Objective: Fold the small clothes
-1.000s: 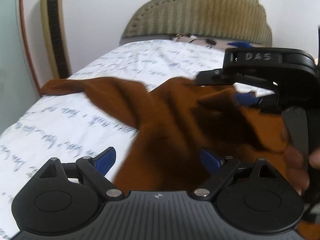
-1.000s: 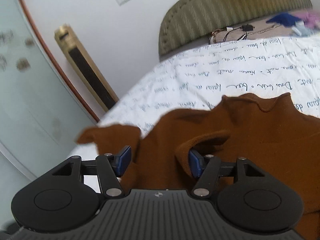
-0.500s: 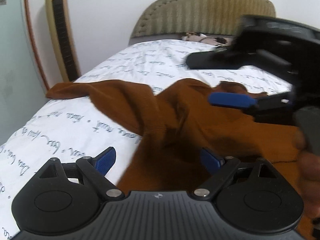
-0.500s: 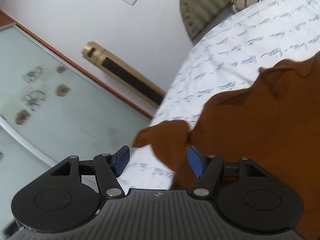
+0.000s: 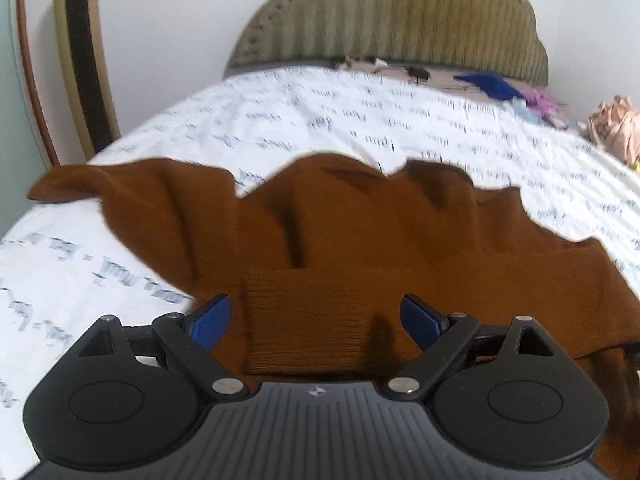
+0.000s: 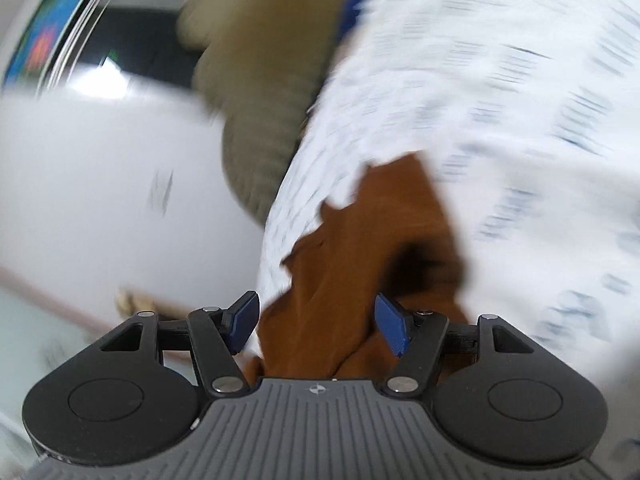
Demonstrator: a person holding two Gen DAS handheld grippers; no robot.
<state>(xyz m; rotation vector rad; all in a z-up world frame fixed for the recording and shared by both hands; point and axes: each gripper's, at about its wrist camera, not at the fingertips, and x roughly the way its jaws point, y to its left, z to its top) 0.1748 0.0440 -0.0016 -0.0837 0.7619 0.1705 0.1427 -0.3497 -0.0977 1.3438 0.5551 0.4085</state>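
Brown sweater (image 5: 360,240) lies rumpled on the bed (image 5: 360,120), one sleeve trailing off toward the bed's left edge, a ribbed cuff folded across just ahead of your left gripper (image 5: 316,318). Its jaws stand wide, nothing pinched, hovering over the cuff. Your right gripper (image 6: 316,322) view is tilted and blurred; its jaws are apart with brown fabric between the pads, not pressed. Headboard (image 5: 400,24) behind, a few loose clothes (image 5: 612,128) near it.

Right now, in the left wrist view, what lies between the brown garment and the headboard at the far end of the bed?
In the left wrist view, mostly bare printed white sheet separates the brown garment from the headboard, with small things beside the headboard.
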